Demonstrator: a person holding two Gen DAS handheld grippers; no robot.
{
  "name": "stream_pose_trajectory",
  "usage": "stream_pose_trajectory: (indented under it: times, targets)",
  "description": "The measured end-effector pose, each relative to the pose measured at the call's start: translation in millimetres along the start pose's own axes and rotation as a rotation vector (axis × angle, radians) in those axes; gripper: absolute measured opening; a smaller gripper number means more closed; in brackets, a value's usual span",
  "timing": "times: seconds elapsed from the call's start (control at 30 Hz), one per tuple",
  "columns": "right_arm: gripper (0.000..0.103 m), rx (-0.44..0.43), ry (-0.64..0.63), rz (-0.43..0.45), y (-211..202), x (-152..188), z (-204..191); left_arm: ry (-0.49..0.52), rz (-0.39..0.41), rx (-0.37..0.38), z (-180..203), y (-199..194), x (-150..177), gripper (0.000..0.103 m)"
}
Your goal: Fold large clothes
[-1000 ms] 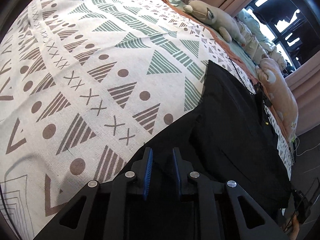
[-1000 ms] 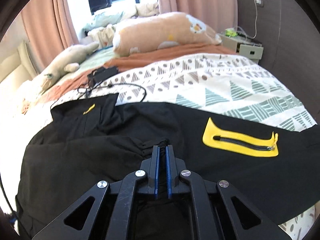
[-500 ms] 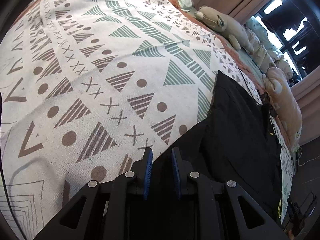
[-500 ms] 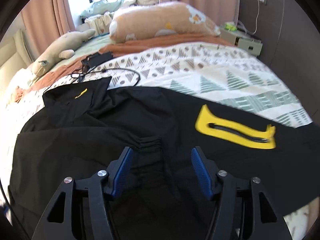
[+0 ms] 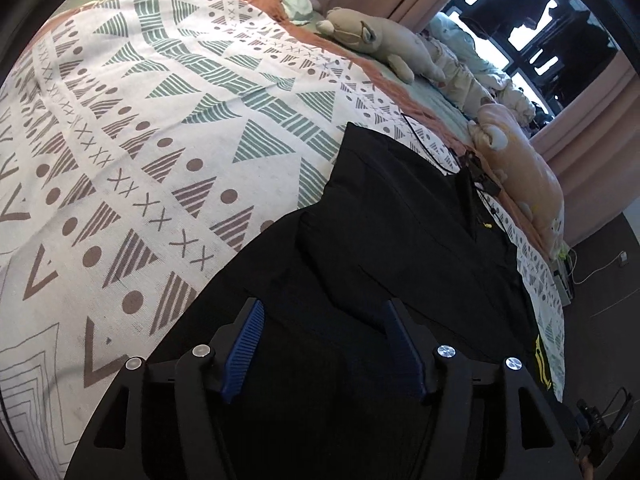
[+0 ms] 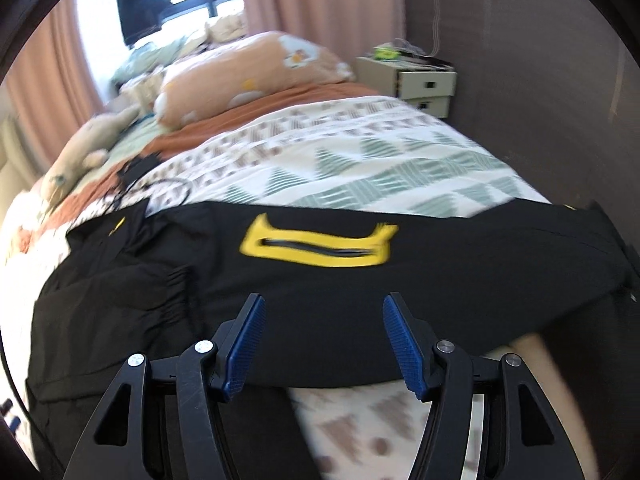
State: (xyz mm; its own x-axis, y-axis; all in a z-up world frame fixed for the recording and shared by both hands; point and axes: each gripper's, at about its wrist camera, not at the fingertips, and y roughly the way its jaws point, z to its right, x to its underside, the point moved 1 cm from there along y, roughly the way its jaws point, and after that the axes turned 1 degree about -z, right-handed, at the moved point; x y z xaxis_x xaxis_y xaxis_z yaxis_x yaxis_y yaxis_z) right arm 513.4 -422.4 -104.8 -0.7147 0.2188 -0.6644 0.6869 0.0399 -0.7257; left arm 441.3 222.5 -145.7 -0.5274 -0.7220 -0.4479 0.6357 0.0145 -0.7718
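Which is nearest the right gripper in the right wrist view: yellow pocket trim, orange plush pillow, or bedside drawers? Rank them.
From the right gripper:
1. Yellow pocket trim, just ahead on the black garment.
2. Orange plush pillow, beyond, left of centre.
3. Bedside drawers, far right, by the wall.

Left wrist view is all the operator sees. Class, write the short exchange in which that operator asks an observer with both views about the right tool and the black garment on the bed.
Operator: Is the right tool gripping the black fabric garment?
Observer: No. It is open, with nothing between its fingers.
Operator: Which part of the garment is in front of it?
Observer: A yellow bracket-shaped patch around a dark zip, lying flat on the cloth just beyond the tool.
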Motion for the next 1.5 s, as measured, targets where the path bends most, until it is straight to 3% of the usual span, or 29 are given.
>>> stream_pose_trajectory:
  times: [0.33,0.5,0.63,0.9,1.03,1.07,1.1,1.13,1.27,1.5]
  targets:
    - [0.057,0.041,0.17,0.068,-25.2,2.9,93.8,0.086,-0.01,-0.004,33.3,15.4,16.9,0.064]
    - [0.04,-0.028,0.321,0.078,-13.3,9.9,132.5,0.107,-0.017,-0.023,38.1,23.1,19.6,0.064]
    - [0.039,-0.08,0.413,0.071,1.1,12.0,147.0,0.107,-0.006,-0.046,34.5,22.6,18.2,0.064]
    - [0.039,-0.158,0.473,0.019,9.4,34.0,133.7,0.083,-0.004,-0.06,26.8,23.1,17.0,0.064]
    - [0.039,-0.147,0.488,0.041,18.9,25.6,135.2,0.101,-0.001,-0.063,29.2,22.1,18.2,0.064]
    - [0.033,-0.153,0.493,0.057,19.4,21.7,135.6,0.103,0.0,-0.064,29.2,22.0,18.0,0.064]
    - [0.007,-0.145,0.485,0.084,18.5,15.6,134.6,0.102,0.002,-0.065,28.9,22.1,17.4,0.064]
    - [0.004,-0.116,0.463,0.105,16.6,8.4,131.7,0.097,0.002,-0.065,28.0,22.1,16.8,0.064]
    - [0.004,-0.105,0.365,0.182,-4.8,-15.5,97.7,0.067,0.011,-0.049,21.5,17.8,12.1,0.064]
    - [0.003,-0.186,0.164,0.259,-51.5,-51.7,-5.6,0.032,0.032,-0.025,11.7,7.6,4.2,0.064]
